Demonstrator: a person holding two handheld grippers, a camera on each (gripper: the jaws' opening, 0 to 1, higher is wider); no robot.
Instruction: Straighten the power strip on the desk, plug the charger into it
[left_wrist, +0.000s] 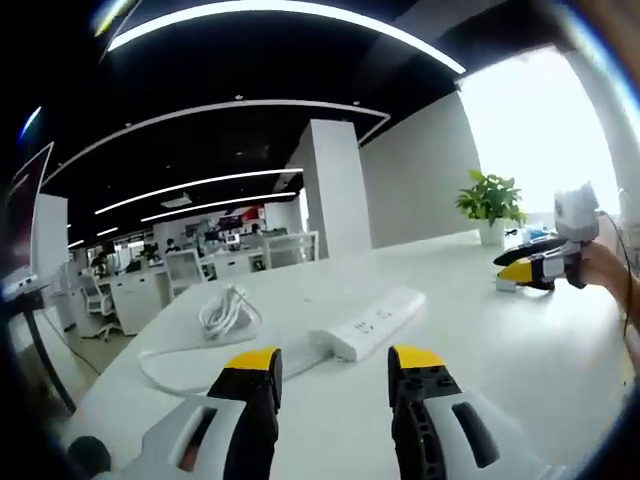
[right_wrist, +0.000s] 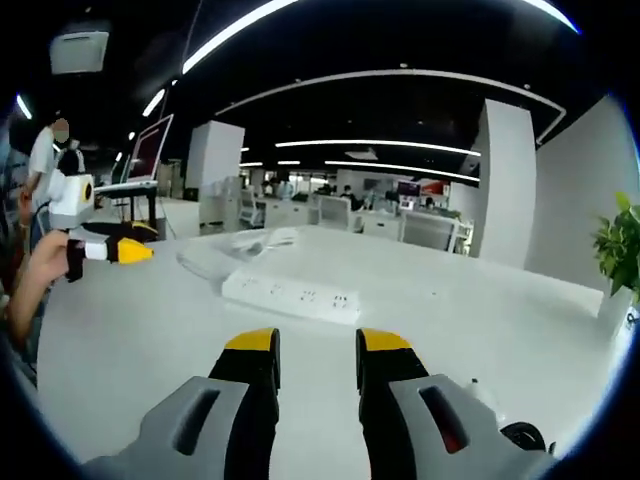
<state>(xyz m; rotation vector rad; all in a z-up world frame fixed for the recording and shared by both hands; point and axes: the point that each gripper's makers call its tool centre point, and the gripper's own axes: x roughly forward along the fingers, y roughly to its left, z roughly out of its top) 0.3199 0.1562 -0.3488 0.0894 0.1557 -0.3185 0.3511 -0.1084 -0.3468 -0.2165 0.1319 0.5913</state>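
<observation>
The long white plastic power strip (left_wrist: 368, 322) lies flat on the white tabletop (left_wrist: 520, 360), set at a slant across the left gripper view, so it looks not yet squared with the tabletop edge. Just beyond its far left end sits the white charger with its coiled white cable (left_wrist: 226, 310), resting loose and unplugged, on what seems a thin pale mat, though that is hard to tell. The left claw (left_wrist: 333, 372) hovers near the strip's near end, its yellow-tipped black jaws parted with nothing between them, presumably poised to nudge or steady the strip. The right claw (right_wrist: 317, 350) likewise stands open and empty, facing the strip's long side (right_wrist: 292, 295) from the opposite direction, a sensible stance for straightening from both sides. A small white pot holding a green leafy plant (left_wrist: 490, 203) stands at the far right, well apart from the work.
</observation>
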